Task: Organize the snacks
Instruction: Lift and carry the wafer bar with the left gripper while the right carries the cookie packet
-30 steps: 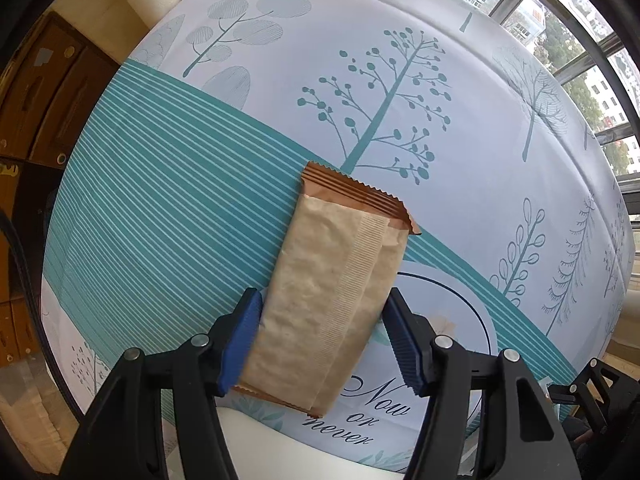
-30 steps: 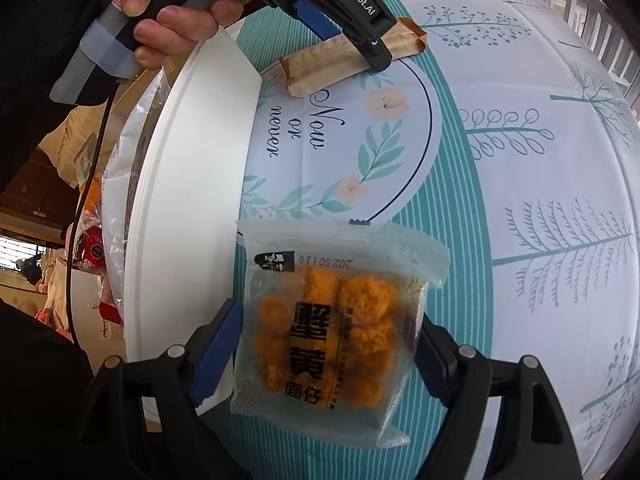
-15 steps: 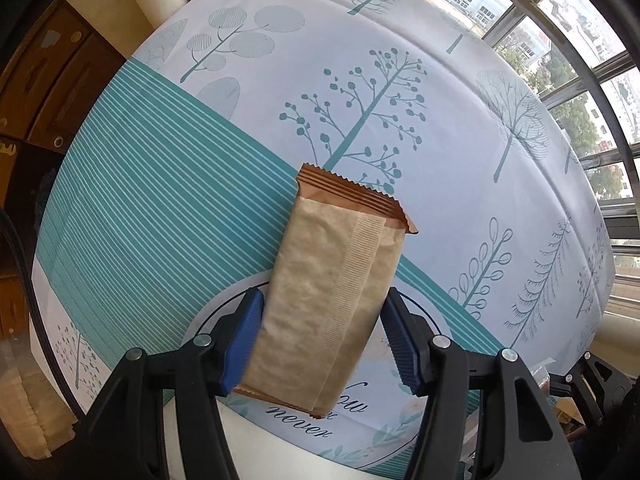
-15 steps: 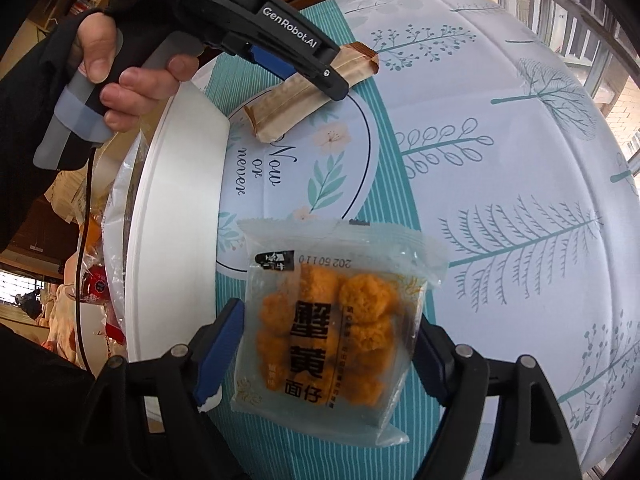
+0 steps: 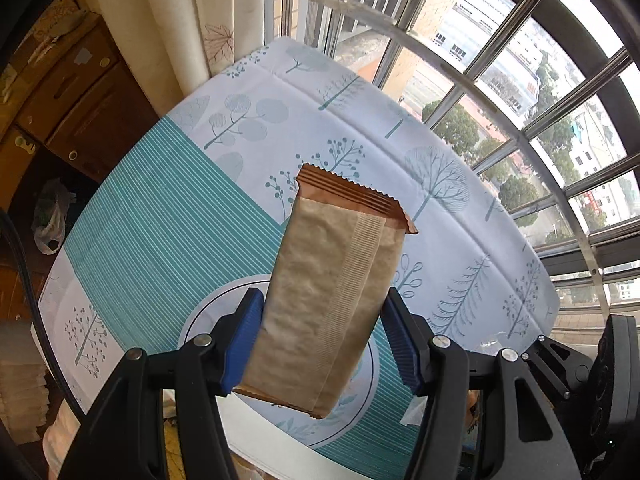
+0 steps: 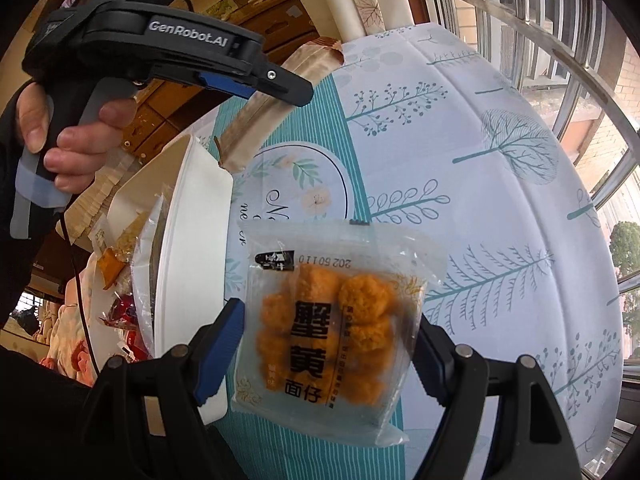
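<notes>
In the left wrist view my left gripper [image 5: 322, 334] is shut on a long tan paper-look snack bar [image 5: 332, 292] with a brown crimped end, held up above the table. From the right wrist view the left gripper [image 6: 276, 80] and the same bar [image 6: 264, 108] show at upper left, held by a hand [image 6: 76, 136]. My right gripper [image 6: 328, 352] is shut on a clear packet of orange snack pieces [image 6: 332, 332] with black characters, lifted over the tablecloth beside a white bin [image 6: 192, 248].
A tablecloth [image 5: 168, 240] with teal stripes and tree prints covers the table. The white bin at the left holds several wrapped snacks [image 6: 120, 264]. Window bars [image 5: 520, 92] stand behind the table; a curtain [image 5: 200, 12] and wooden cabinet [image 5: 72, 108] stand at its far left.
Both grippers have risen with their snacks, so the table looks farther away and the window has come into view. The left gripper tilted more steeply downward. Neither grip changed.
</notes>
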